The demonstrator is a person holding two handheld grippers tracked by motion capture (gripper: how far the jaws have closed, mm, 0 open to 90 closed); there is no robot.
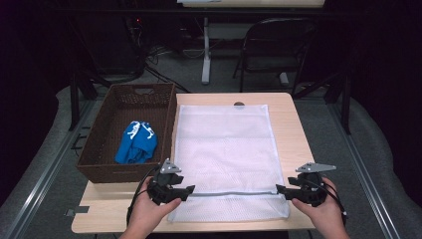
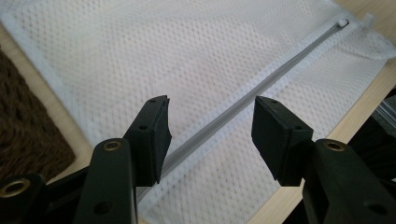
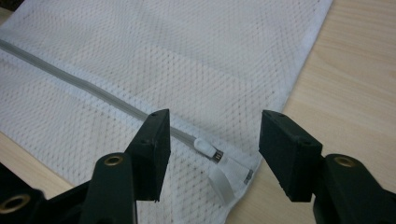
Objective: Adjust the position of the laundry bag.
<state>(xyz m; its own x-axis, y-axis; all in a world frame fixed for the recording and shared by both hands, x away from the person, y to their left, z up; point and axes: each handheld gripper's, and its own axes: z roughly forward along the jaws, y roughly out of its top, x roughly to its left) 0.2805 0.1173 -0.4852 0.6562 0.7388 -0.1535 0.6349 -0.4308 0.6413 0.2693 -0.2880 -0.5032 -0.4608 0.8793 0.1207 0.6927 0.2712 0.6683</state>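
We see both jaw pairs spread over the mesh bag's [image 1: 224, 149] zipper [image 3: 93, 95]; left gripper [image 2: 210, 133], right gripper [image 3: 212, 140]; bag contents unclear.

Two black two-jaw grippers, left [image 1: 190, 189] and right [image 1: 279, 189], are topped by grey three-cornered plates; brass-ringed screw holes and trailing black cables are seen.

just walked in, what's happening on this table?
A person holds a gripper in each hand over a white mesh laundry bag lying flat on the table. The left gripper is open above the left end of the bag's grey zipper. The right gripper is open around the zipper pull at the right end, not yet shut on it. The zipper looks closed. A blue cloth lies in the brown wicker basket beside the bag.
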